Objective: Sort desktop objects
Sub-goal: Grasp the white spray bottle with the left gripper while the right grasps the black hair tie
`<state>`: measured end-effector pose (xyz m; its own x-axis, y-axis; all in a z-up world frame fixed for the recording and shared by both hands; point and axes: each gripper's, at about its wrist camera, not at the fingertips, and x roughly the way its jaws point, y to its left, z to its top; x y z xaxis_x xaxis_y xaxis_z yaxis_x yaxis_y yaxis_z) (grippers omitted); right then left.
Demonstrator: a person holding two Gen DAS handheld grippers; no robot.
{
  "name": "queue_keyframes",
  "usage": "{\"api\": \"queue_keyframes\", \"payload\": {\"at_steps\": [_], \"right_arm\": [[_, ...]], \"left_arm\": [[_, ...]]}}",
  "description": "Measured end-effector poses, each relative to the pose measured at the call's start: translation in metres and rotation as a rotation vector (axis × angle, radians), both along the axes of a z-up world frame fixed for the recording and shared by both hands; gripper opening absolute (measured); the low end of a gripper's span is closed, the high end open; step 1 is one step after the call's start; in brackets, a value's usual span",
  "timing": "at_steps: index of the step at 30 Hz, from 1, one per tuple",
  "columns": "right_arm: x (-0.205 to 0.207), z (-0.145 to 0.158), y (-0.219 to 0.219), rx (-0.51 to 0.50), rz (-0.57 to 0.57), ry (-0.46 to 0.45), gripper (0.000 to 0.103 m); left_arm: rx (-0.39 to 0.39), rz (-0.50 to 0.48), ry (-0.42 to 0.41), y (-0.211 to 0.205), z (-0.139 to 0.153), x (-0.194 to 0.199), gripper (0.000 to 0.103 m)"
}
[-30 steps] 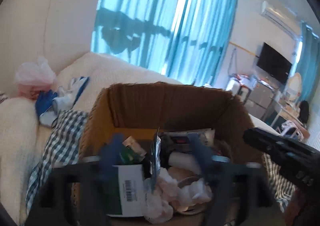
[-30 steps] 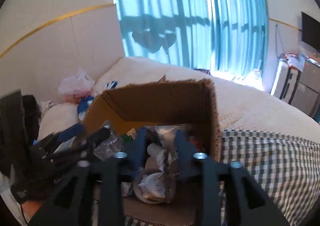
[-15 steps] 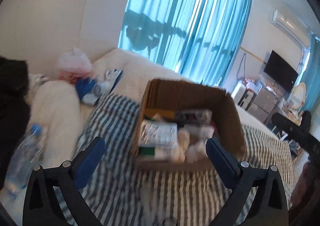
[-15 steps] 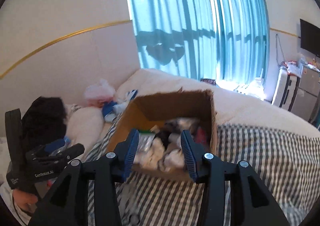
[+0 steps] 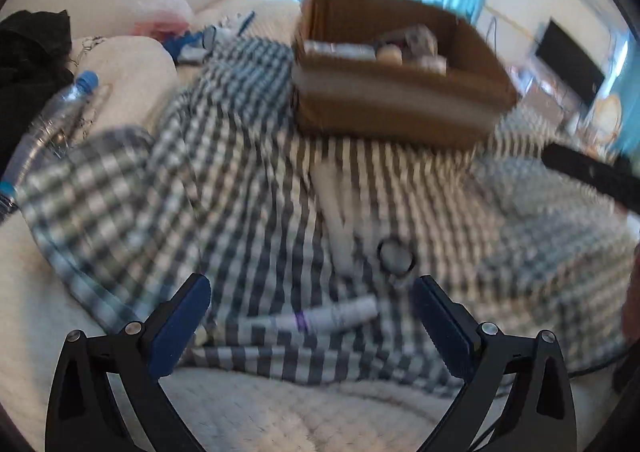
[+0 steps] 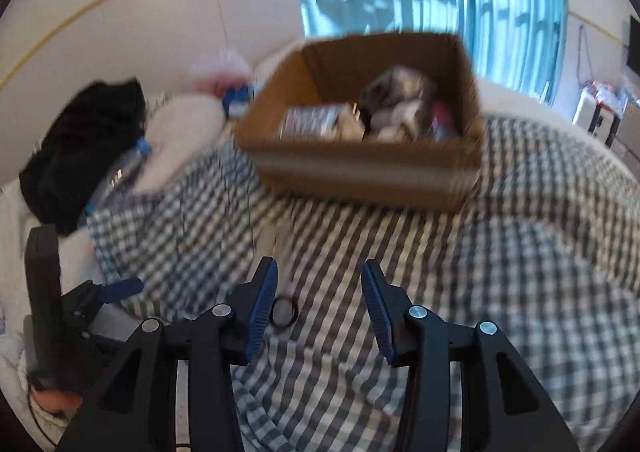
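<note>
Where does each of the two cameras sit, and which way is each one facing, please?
Left wrist: on the left gripper, looking down over checked cloth at a marker; its own open fingers show.
Right wrist: on the right gripper, facing the cardboard box; its empty fingers and the left gripper at lower left show.
Shared: the box, the cloth, a small ring, the water bottle.
</note>
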<state>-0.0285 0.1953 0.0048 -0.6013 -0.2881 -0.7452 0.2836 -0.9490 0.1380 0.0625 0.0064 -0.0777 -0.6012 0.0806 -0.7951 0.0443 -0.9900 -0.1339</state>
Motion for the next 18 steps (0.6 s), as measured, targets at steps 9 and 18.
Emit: {"api": "queue_keyframes", "payload": {"at_steps": [9, 18], "right_arm": [[-0.016, -0.026, 0.0, 0.005, -0.007, -0.082, 0.044], [-0.029, -0.05, -0.005, 0.048, -0.009, -0.142, 0.044]], "left_arm": [[-0.066, -0.143, -0.181, 0.036, -0.054, -0.029, 0.092], [0.022, -0.091, -0.196, 0.014, -0.063, -0.045, 0.048]]}}
